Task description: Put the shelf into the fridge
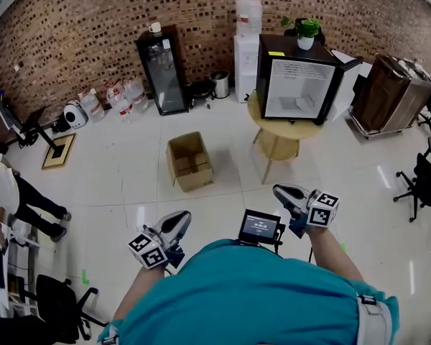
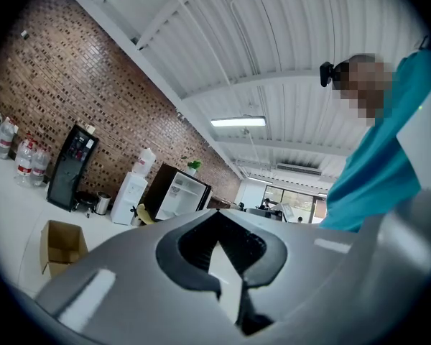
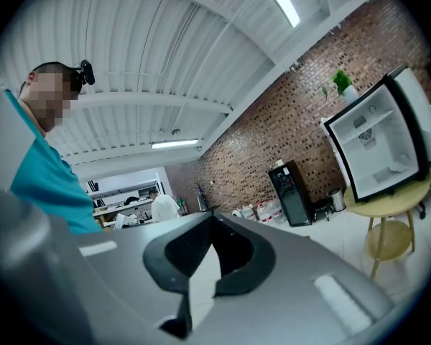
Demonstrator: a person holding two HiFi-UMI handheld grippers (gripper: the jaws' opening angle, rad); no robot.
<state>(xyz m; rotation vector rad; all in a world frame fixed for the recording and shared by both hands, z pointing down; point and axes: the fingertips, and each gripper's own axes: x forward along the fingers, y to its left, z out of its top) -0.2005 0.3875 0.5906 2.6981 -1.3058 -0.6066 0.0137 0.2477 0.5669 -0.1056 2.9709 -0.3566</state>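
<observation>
A small black fridge stands on a round yellow table with its door swung open and its white inside facing me. It also shows in the left gripper view as fridge and in the right gripper view as fridge. No loose shelf shows in any view. My left gripper and right gripper hang close to my body, well short of the table. The left gripper and the right gripper both have their jaws shut on nothing.
An open cardboard box sits on the tiled floor between me and the wall. A black drinks cooler, a water dispenser and water bottles line the brick wall. A brown cabinet stands right, office chairs beside it. A person stands left.
</observation>
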